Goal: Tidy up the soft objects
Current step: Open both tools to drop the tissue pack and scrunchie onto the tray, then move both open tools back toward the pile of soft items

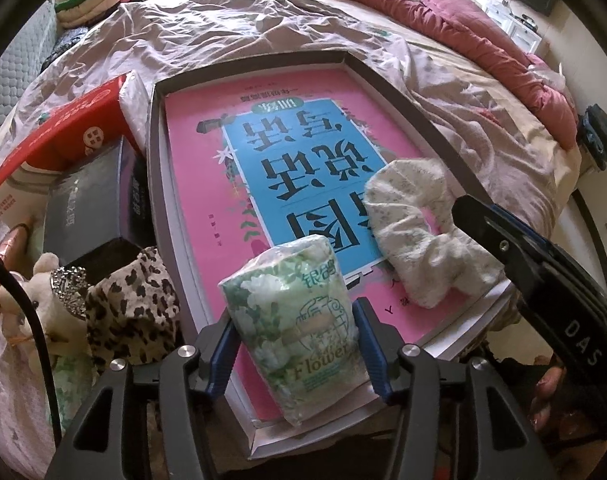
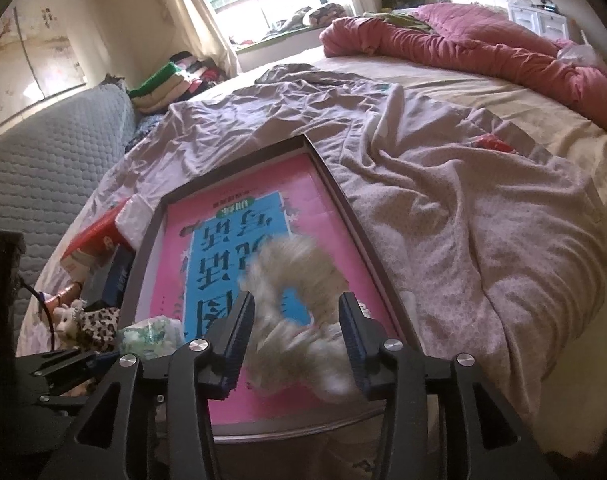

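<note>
While a green-and-white plastic-wrapped tissue pack stands between the blue pads of the left gripper, it is pressed from both sides and so is grasped by those jaws, its lower end resting on the near edge of a shallow grey-rimmed tray lined with a pink-and-blue printed cover. White flowers are printed on the pack's wrapper, and the word "Flower" can be read near its lower end, with green Chinese characters higher up that are too small to be made out with certainty. Large dark Chinese characters are printed upside down on the cover's blue panel. A cream fabric scrunchie with a faint floral print is seen lying gathered in a ring on the right part of the tray, just beside the pack but apart from it. In the right wrist view the scrunchie is blurred and lies between the spread jaws of the right gripper, whose pads are not pressed on it, so it is released. The letters "DAS" are read on the right gripper's body in the left wrist view. The tray is set on a bed covered with a wrinkled pale mauve sheet. A leopard-print cloth is piled left of the tray.
</note>
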